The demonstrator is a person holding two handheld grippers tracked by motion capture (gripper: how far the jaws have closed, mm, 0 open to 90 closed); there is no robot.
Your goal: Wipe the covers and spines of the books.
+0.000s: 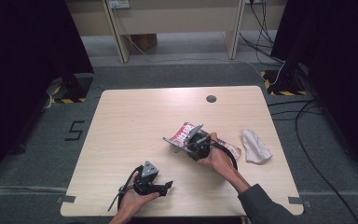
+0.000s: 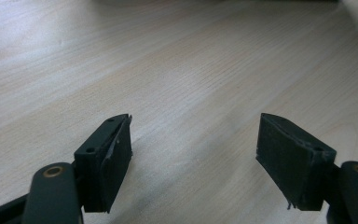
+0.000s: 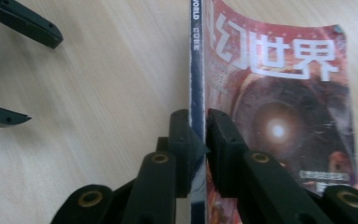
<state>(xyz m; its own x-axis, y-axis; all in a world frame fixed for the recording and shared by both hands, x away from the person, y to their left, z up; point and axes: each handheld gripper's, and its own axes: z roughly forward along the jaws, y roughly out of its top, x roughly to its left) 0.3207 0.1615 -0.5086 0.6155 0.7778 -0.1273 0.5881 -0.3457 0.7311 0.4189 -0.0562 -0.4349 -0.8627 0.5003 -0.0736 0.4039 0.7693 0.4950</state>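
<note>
The right gripper [image 3: 204, 128] has its two black jaws closed on the spine edge of a magazine [image 3: 279, 112], one jaw on each side of the blue spine strip. The cover is dark red, with large white characters across its top and a glowing eye-like picture below them (small print near the lower corner is too fine to read). The magazine's far corner curls slightly. Pale wood bench [image 3: 102, 107] lies beneath. At the upper left, the left gripper [image 3: 14, 70] shows two dark jaws held apart.
</note>
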